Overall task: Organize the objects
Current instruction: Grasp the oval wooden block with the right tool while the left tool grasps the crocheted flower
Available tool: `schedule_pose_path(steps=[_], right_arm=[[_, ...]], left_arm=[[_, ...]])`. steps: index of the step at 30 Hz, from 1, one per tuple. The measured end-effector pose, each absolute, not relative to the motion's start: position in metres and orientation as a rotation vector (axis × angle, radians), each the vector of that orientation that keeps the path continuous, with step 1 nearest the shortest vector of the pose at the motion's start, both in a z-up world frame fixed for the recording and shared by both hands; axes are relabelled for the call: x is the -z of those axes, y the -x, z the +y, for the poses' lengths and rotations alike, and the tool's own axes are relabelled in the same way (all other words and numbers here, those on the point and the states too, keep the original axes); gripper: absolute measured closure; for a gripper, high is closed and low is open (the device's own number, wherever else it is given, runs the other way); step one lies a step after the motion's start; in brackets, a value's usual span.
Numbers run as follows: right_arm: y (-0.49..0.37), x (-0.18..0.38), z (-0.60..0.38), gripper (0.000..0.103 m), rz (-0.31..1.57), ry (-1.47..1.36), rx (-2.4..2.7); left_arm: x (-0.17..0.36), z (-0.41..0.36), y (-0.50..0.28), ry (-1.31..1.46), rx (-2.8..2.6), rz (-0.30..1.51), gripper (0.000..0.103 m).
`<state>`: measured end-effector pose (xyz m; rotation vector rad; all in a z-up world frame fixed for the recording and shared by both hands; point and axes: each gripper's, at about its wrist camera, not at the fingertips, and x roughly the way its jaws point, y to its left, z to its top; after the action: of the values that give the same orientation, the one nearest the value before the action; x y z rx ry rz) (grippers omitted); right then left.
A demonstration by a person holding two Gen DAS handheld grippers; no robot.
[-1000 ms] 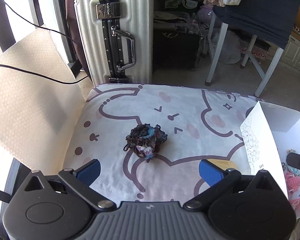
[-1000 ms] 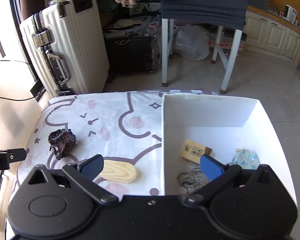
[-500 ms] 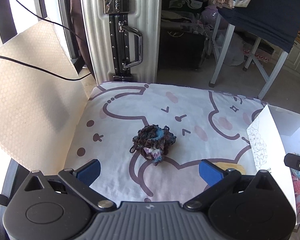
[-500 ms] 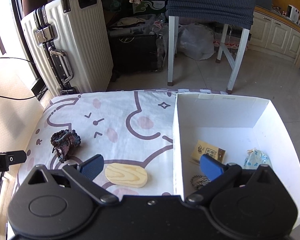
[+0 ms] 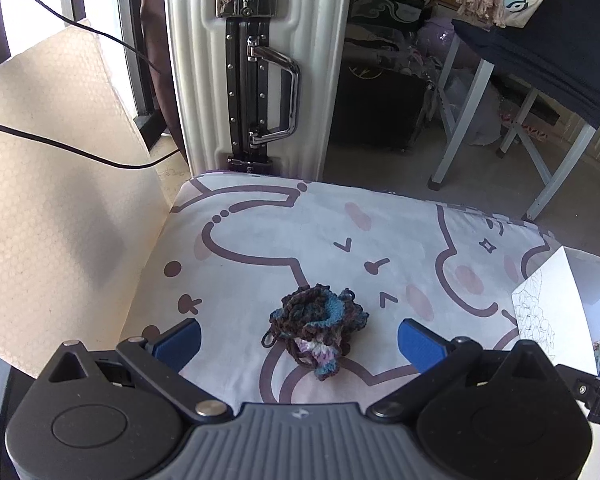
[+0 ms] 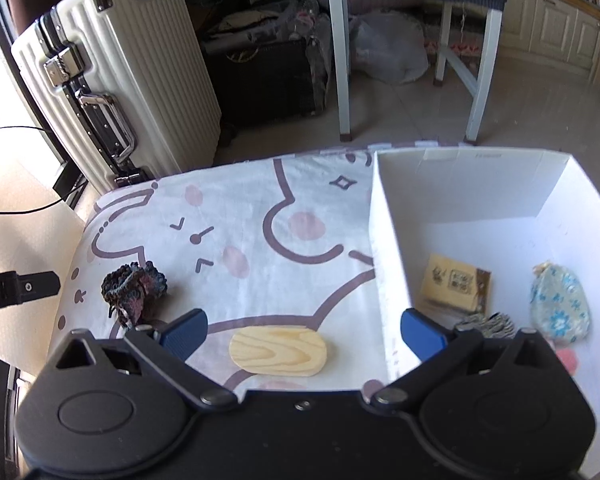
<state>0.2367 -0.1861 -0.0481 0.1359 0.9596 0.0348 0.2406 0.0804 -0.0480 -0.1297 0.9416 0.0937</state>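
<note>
**Yarn scrunchie and wood block not yet boxed**

Crocheted dark-blue scrunchie [image 5: 318, 330] lies loose on the cartoon-print cloth [image 5: 260, 240] over the table. My left claw [image 5: 298, 340] stands wide, empty, with the scrunchie between its blue pads but untouched as far as I can judge. Risk: soft yarn, loose tail strand at its left; a shallow pinch may catch only a loop and let it unravel or drop, or grab the cloth too and drag it.

Next right, pale wooden oval block [image 6: 278, 352] lies flat on the cloth, just beside the wall of the white box [image 6: 384, 248]. My right claw [image 6: 302, 332] is also wide and empty, spanning block and box wall. Risk: the right pad sits past the wall, so closing here could pinch the cardboard and shove the box. Flat block may slip out.

Inside the box: tan card [image 6: 454, 284], striped item [image 6: 488, 325], blue floral pouch [image 6: 560, 306]. Both claws work close together, so they might collide.
</note>
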Motion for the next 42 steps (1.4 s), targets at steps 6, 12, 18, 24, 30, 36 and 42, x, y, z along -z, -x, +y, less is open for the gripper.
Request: schedule_pose_path(steps=[6,12,18,24,30,36,42], right_arm=[[-0.254,0.078,-0.159,0.000,1.032,-0.171,-0.024],[-0.267,0.112,-0.140,0.000,1.085,-0.119,-0.005],[-0.278,0.133,-0.141,0.000,1.105,-0.112,0.028],[-0.288,0.149,-0.148,0.000,1.140,-0.104,0.056],[-0.290,0.160,-0.146,0.000,1.177,-0.097,0.034],[-0.291,0.165,-0.140,0.000,1.188,-0.071,0.011],[-0.292,0.167,-0.136,0.009,1.204,-0.027,-0.001]], left_arm=[[0.064,0.070,-0.260,0.055,-0.062,0.950,0.000],[0.086,0.064,-0.277,0.022,-0.062,0.988,0.000],[0.109,0.059,-0.294,0.018,-0.064,1.032,0.000],[0.127,0.057,-0.307,0.035,-0.078,1.066,0.000],[0.143,0.057,-0.313,-0.008,-0.112,1.100,0.000],[0.150,0.061,-0.315,0.032,-0.096,1.112,0.008],[0.156,0.063,-0.316,0.082,-0.081,1.145,0.032]])
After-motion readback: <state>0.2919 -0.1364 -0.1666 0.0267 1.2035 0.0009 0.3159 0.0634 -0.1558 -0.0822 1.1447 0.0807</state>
